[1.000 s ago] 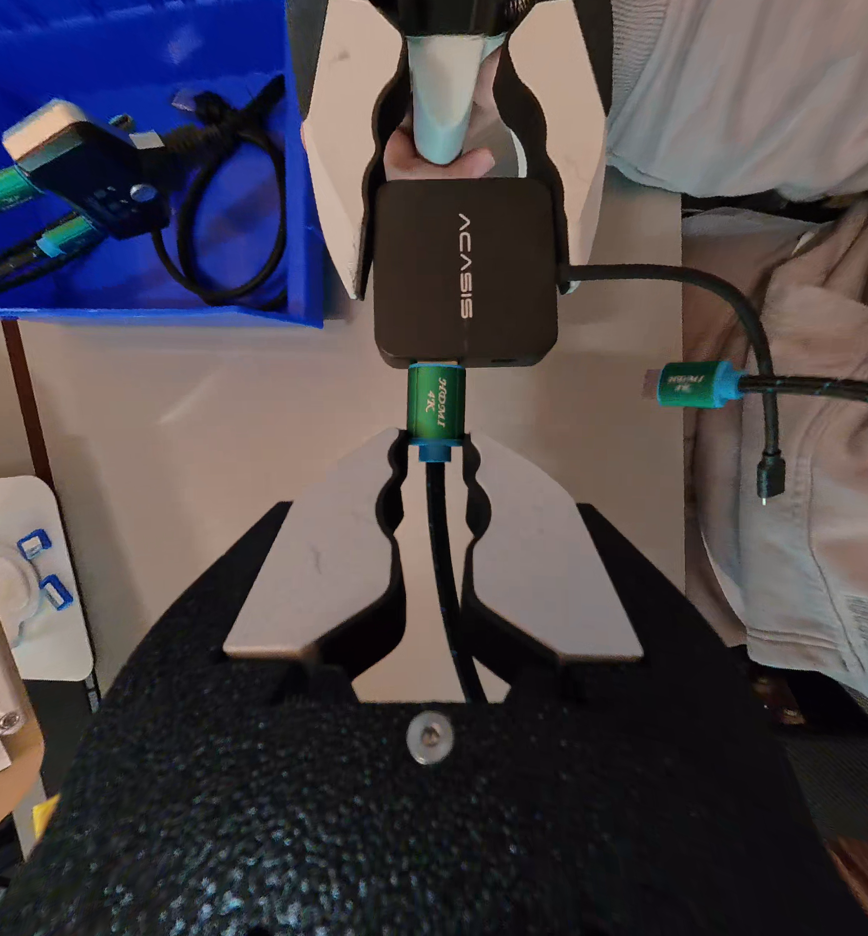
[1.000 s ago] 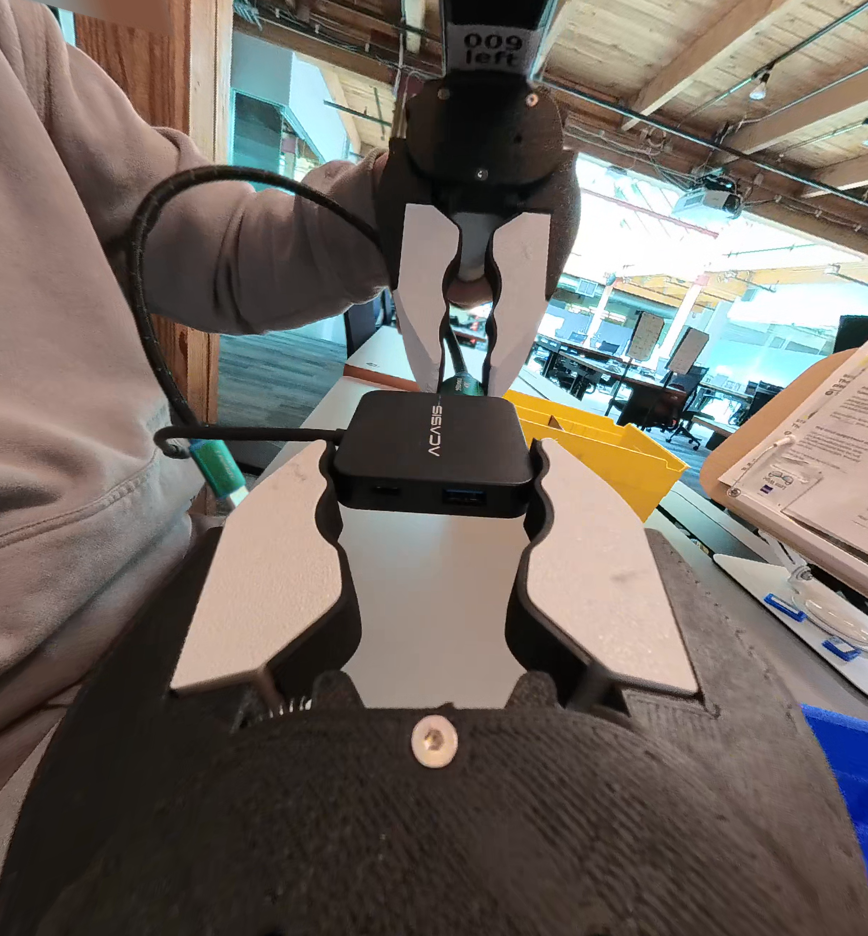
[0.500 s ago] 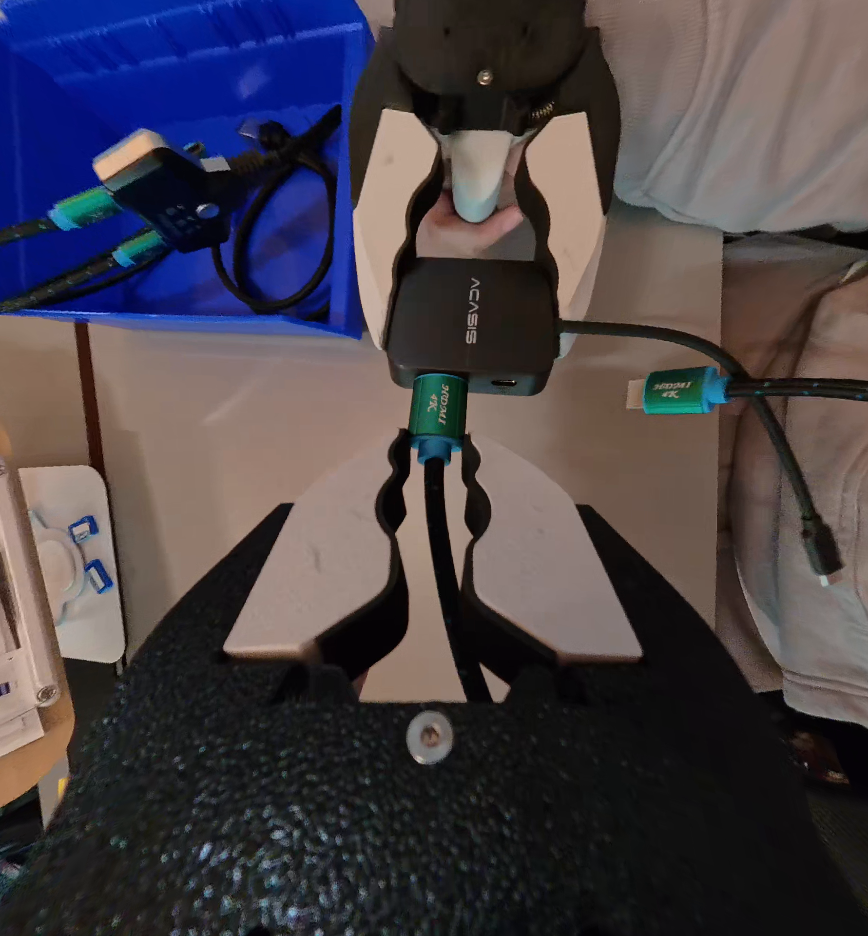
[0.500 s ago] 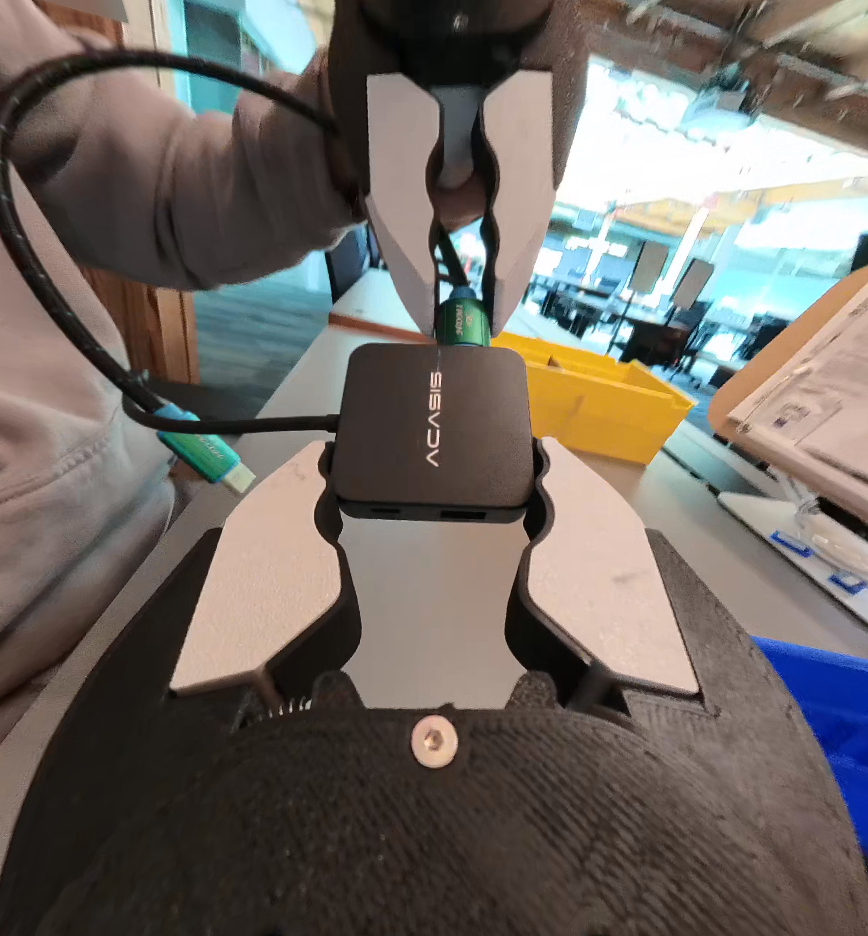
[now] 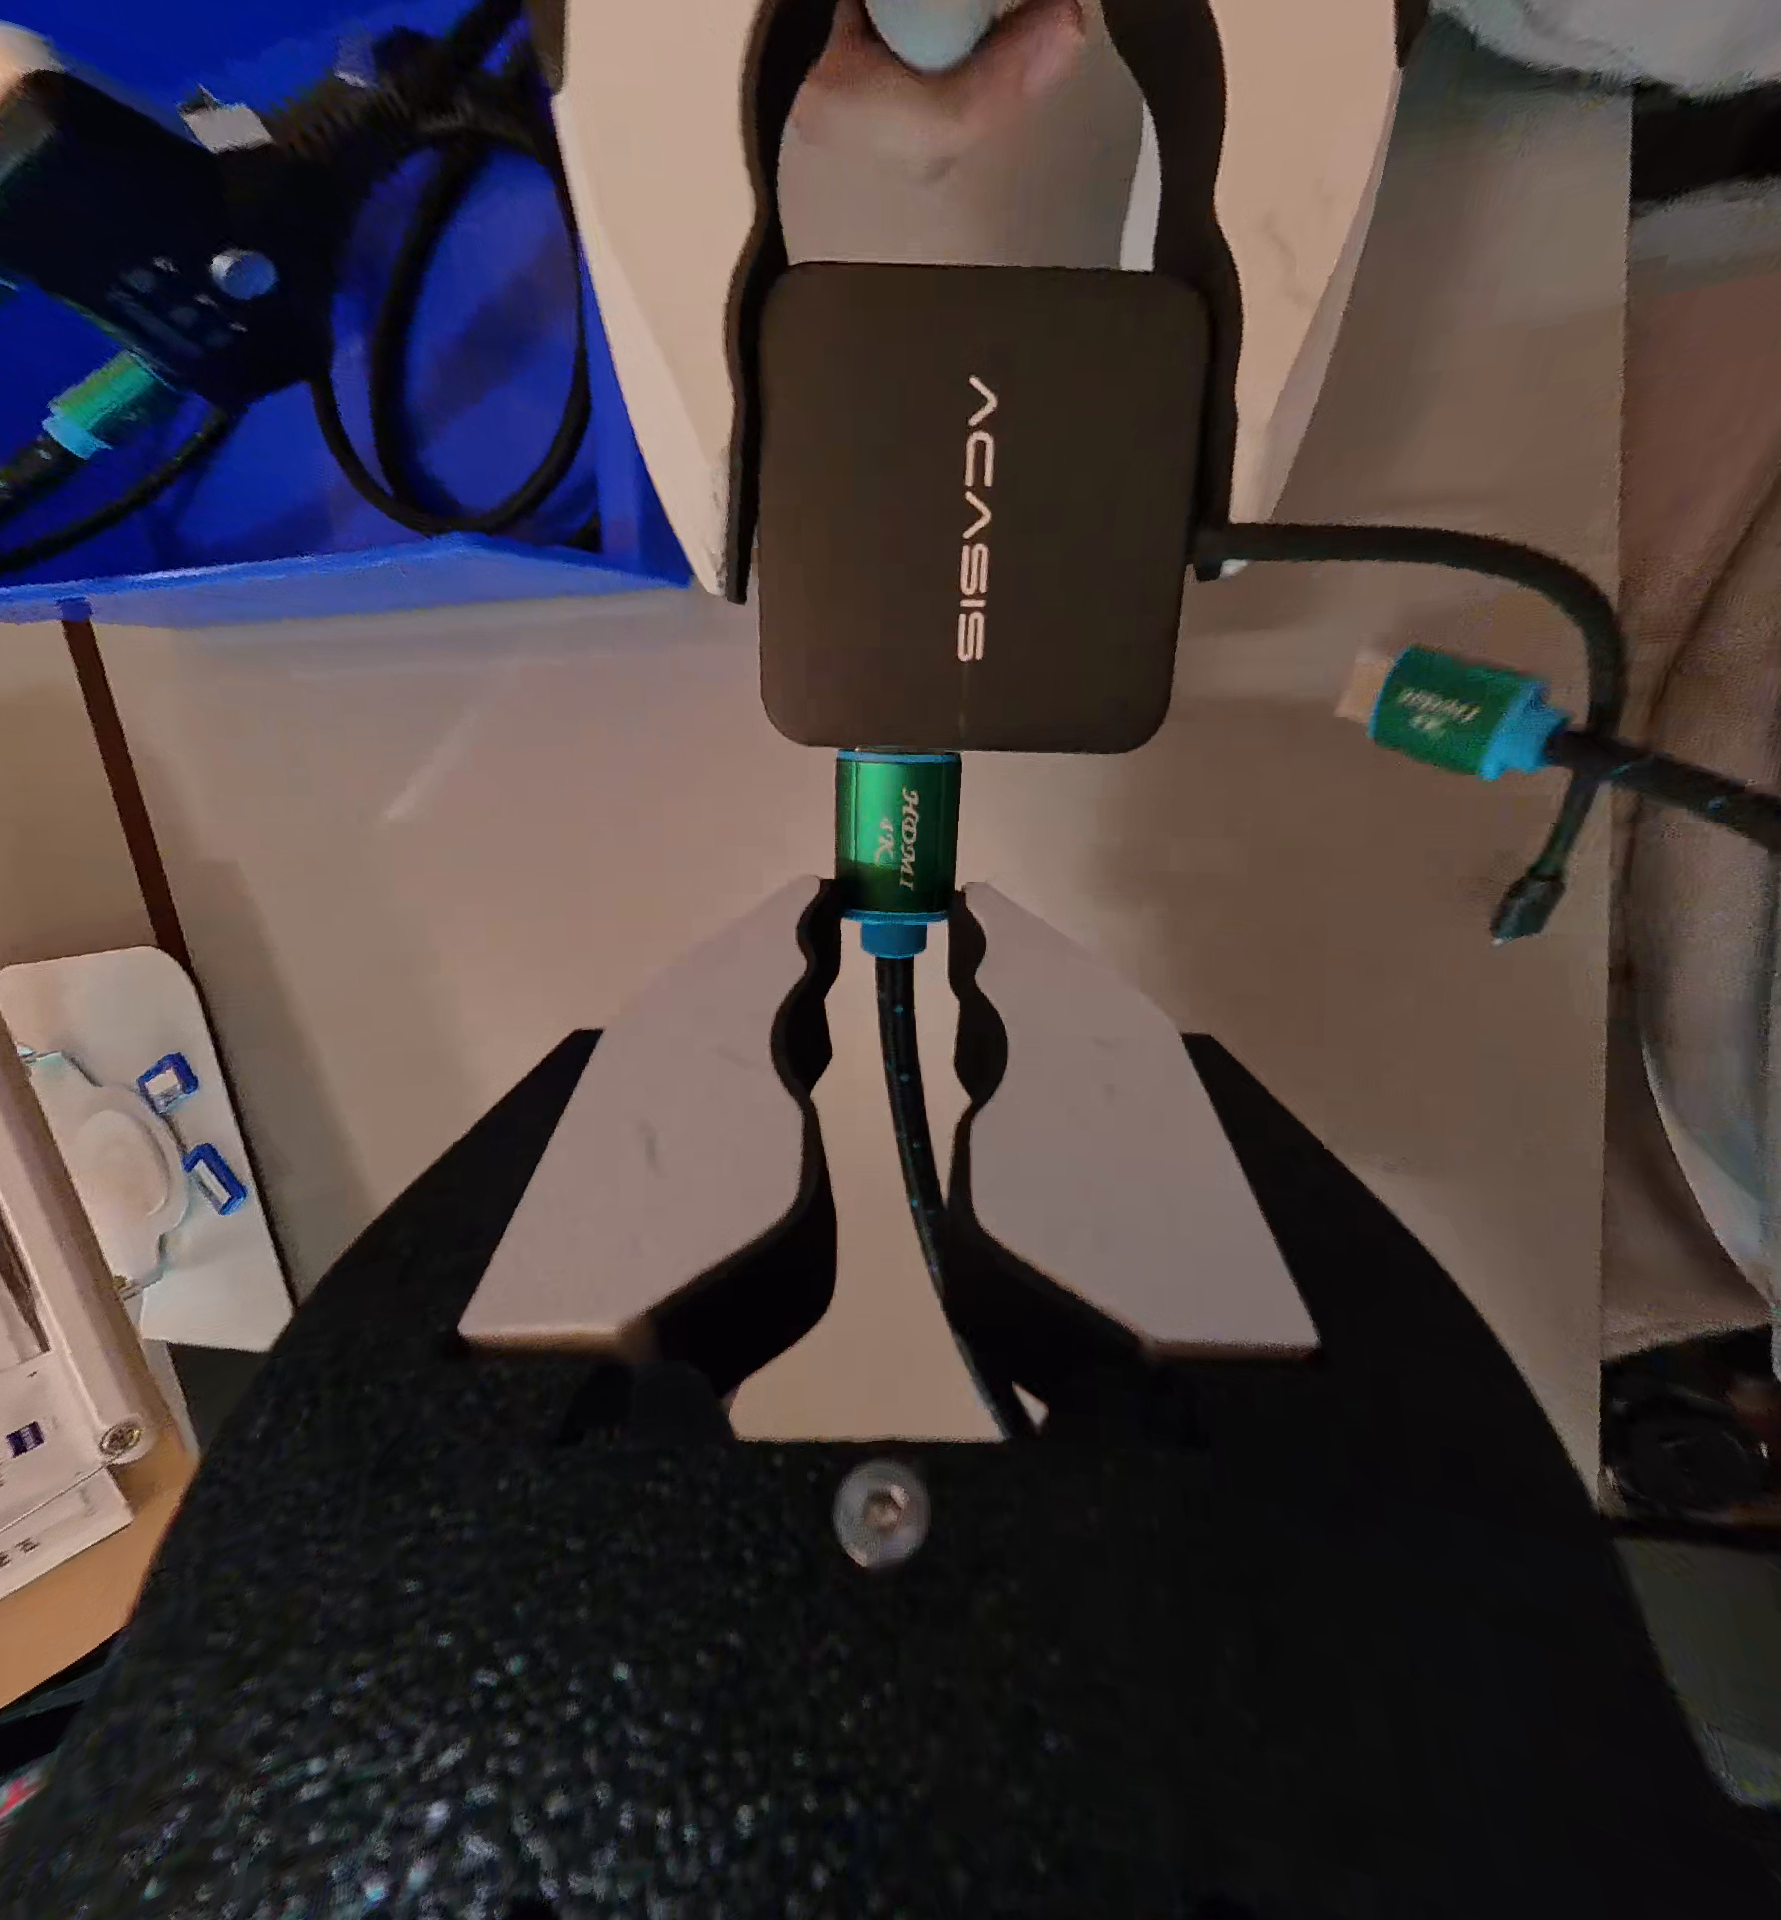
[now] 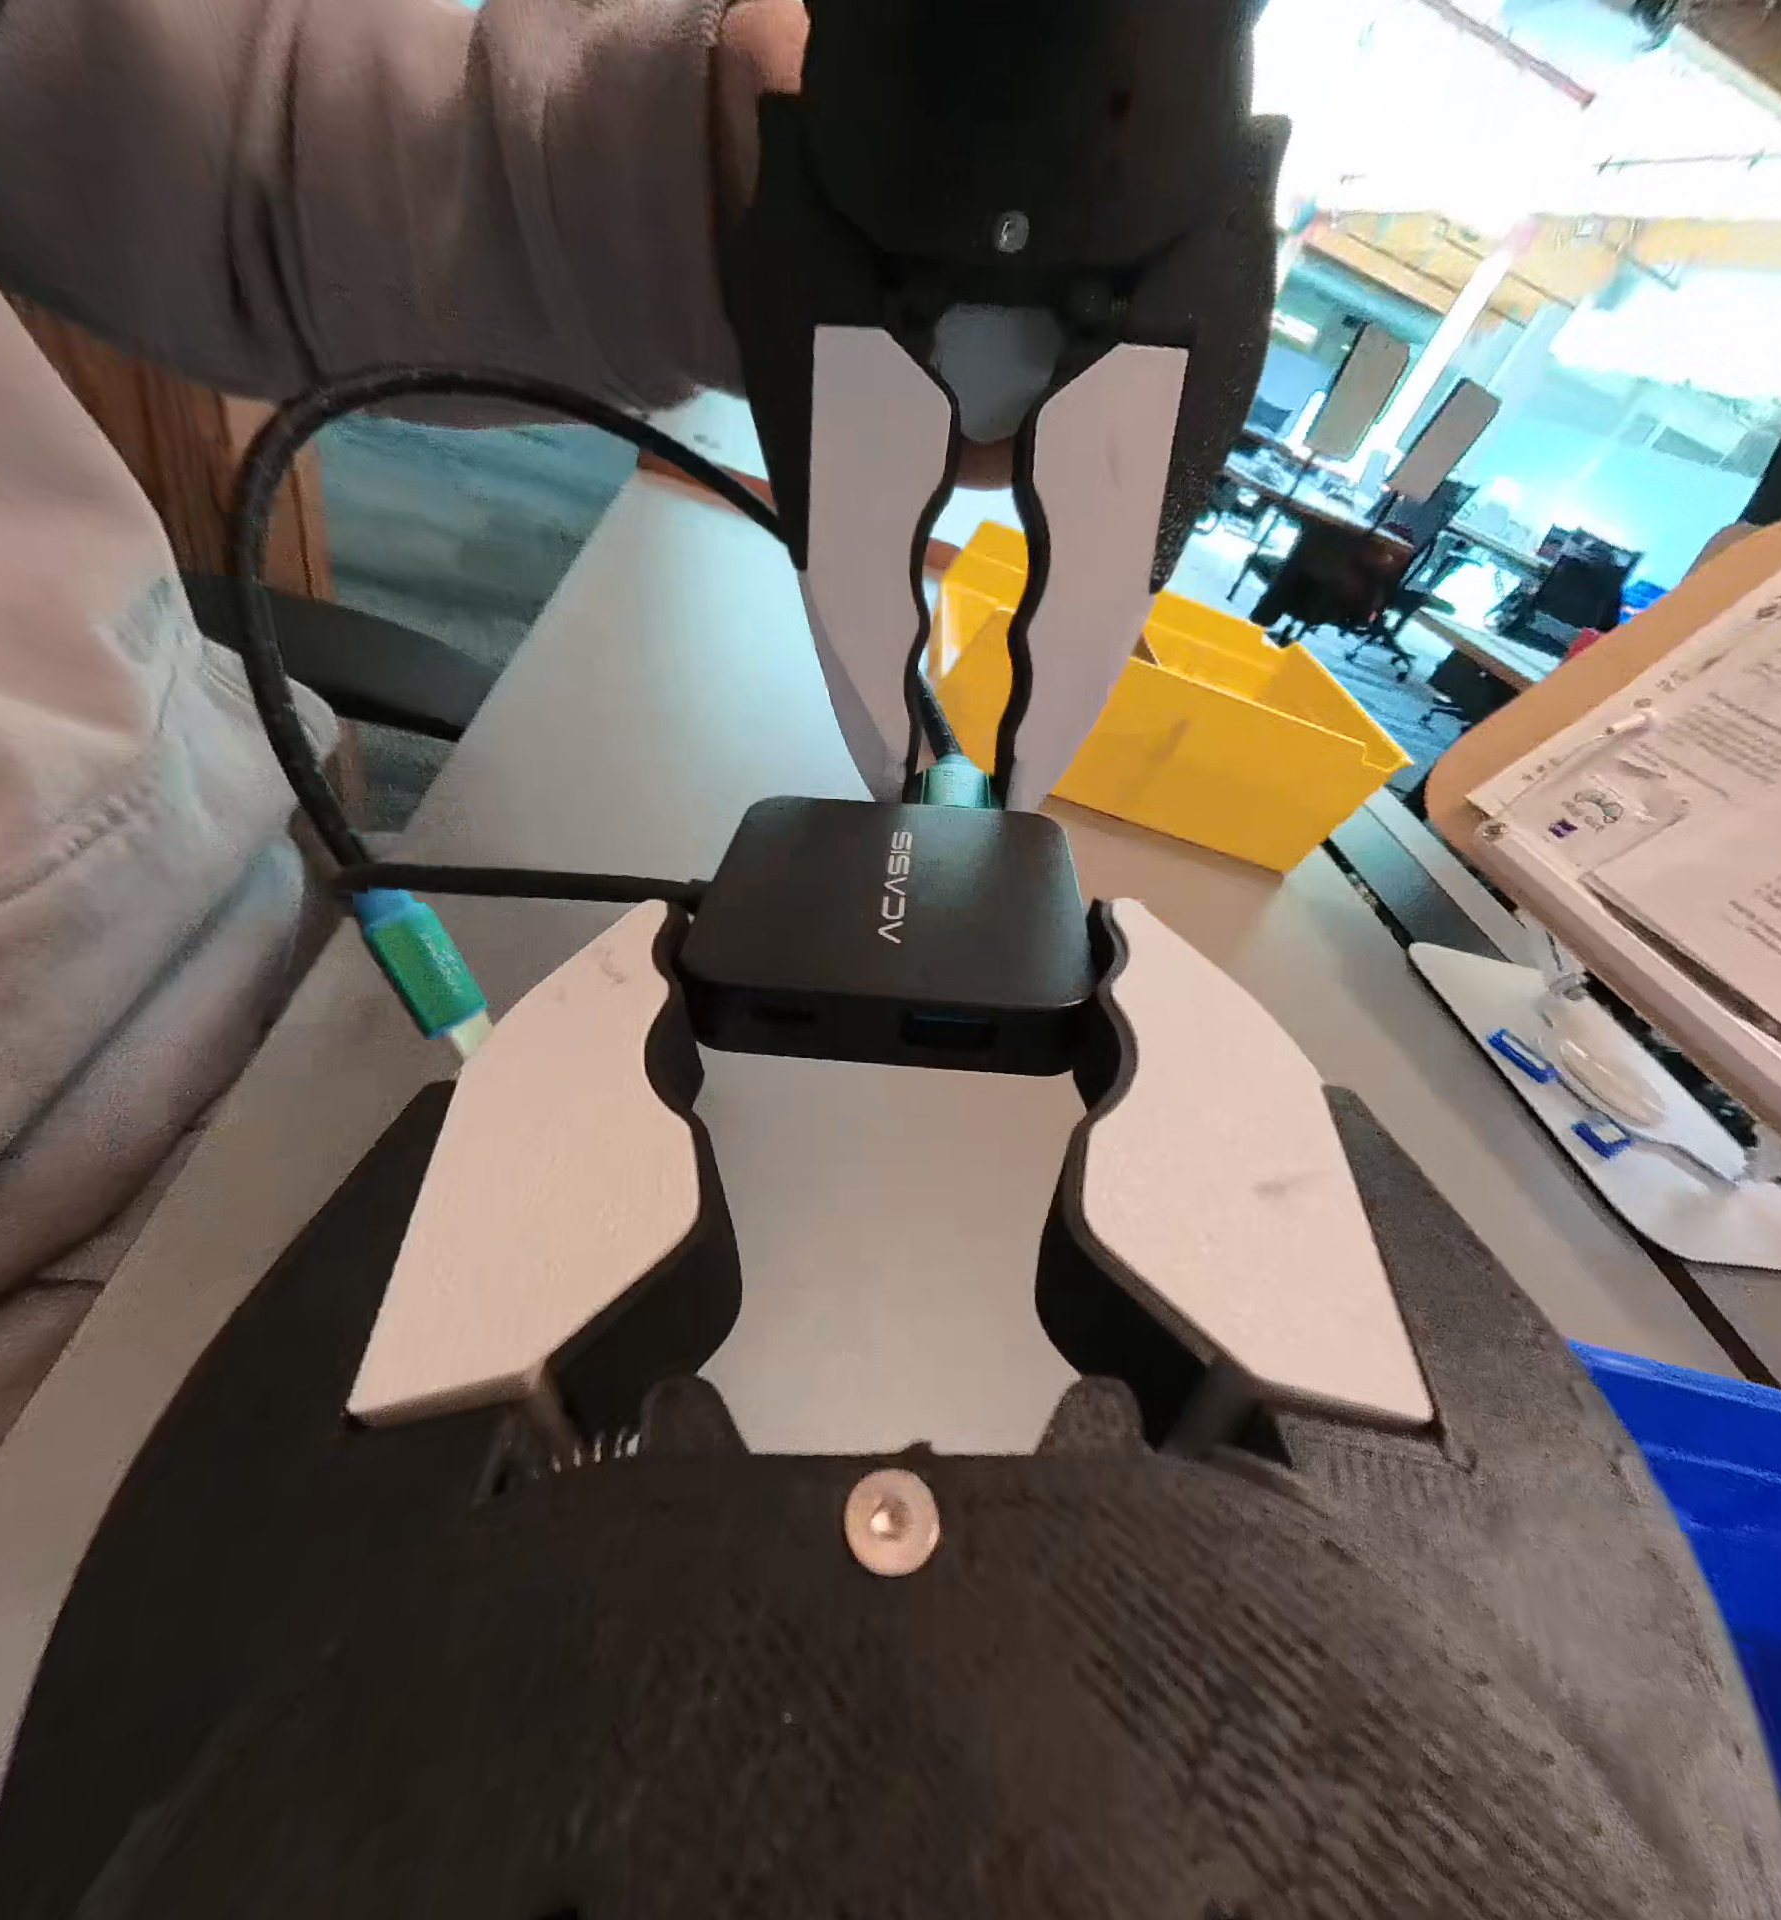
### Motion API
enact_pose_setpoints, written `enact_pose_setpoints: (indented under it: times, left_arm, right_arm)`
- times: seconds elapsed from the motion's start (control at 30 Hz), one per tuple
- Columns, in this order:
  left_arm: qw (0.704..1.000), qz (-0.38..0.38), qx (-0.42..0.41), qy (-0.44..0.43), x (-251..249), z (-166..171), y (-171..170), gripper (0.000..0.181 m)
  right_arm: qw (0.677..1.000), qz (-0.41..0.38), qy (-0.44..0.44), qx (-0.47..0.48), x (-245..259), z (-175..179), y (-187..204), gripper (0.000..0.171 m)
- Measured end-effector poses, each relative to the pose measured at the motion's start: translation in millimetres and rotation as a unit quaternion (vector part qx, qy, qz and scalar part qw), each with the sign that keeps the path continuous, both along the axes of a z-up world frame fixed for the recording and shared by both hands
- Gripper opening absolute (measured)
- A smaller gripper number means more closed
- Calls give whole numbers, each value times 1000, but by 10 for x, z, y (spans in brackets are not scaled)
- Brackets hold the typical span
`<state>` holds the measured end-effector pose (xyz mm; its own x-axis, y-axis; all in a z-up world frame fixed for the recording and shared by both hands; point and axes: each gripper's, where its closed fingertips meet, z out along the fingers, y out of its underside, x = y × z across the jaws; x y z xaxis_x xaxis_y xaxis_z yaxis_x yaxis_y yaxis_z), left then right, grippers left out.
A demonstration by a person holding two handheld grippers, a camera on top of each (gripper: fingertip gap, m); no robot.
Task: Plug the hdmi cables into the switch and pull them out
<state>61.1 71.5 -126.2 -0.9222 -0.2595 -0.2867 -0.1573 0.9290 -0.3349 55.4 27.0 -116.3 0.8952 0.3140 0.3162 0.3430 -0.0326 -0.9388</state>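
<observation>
Left gripper [image 5: 891,899]: narrow, clamped on green HDMI plug [image 5: 893,836]
Plug axis: 12 o'clock, seated in black switch [image 5: 979,504]
Right gripper [image 6: 891,920]: pinching switch sides
Spare plug [image 5: 1452,717]: 3 o'clock, loose

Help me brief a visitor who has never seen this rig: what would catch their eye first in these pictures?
The black switch, clamped by the right gripper above the pale table, sits dead centre. A green HDMI plug is seated in its near edge, its base pinched by the left gripper. Another green plug hangs loose to the right, and a blue bin of cables sits upper left.
</observation>
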Motion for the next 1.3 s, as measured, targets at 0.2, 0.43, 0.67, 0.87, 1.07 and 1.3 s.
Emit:
enact_pose_setpoints:
  times: [0.2, 0.43, 0.67, 0.87, 1.07, 1.3]
  left_arm:
    - [991, 19, -131, -20, 19, 318, -143, 24]
    - [899, 144, -357, -209, 186, 1303, 447, 51]
    - [728, 227, -545, -349, -99, 1756, 1139, 55]
    - [779, 222, -504, -300, -125, 1299, 1041, 50]
    - [831, 232, -466, -195, -216, 430, 904, 49]
    - [829, 251, -479, -139, -368, -21, 923, 44]
  right_arm:
    - [998, 7, 29, 61, 45, 160, -98, 72]
    - [984, -113, 16, 136, 470, 523, -594, 72]
    - [949, -252, 50, 180, 964, 665, -1183, 72]
    - [810, -421, 265, 311, 1787, 758, -1628, 72]
    - [738, -524, 384, 182, 2357, 269, -1467, 72]
    - [736, -646, 193, -60, 2671, 144, -1217, 72]
